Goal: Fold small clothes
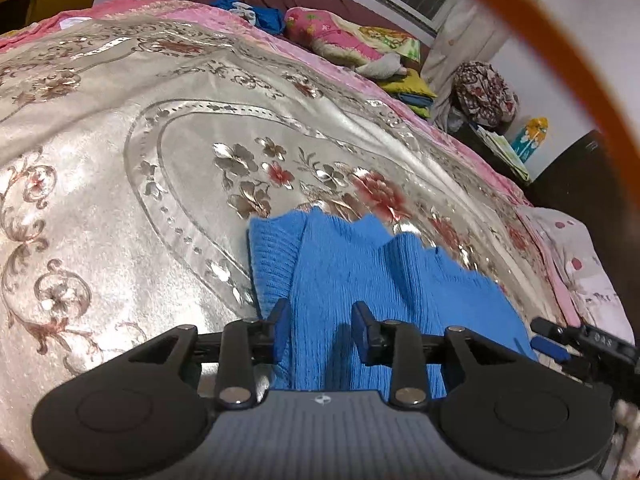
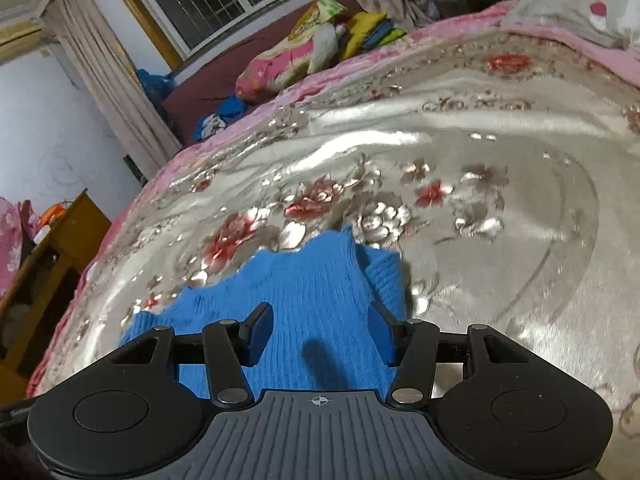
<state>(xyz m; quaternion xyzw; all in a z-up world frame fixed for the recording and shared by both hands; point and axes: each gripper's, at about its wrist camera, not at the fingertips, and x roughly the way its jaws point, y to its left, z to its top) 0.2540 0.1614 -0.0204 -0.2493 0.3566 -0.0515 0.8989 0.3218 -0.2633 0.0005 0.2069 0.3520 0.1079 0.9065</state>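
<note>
A small blue knitted garment (image 1: 360, 276) lies on the shiny floral bedspread (image 1: 120, 160), its scalloped hem at the far side. My left gripper (image 1: 322, 330) is open just above its near part, one finger by the left edge near a ribbed sleeve (image 1: 272, 260). The garment also shows in the right wrist view (image 2: 304, 292). My right gripper (image 2: 322, 334) is open over its near part, jaws wide apart, nothing held. The tip of the right gripper (image 1: 560, 340) shows at the right of the left wrist view.
Pillows and folded bedding (image 1: 352, 40) lie at the head of the bed, with a blue clothes heap (image 1: 256, 12). A dark bedside unit (image 1: 580, 184) stands right of the bed. A wooden cabinet (image 2: 48, 264) stands by the bed's left side. The bedspread (image 2: 500, 260) stretches far around the garment.
</note>
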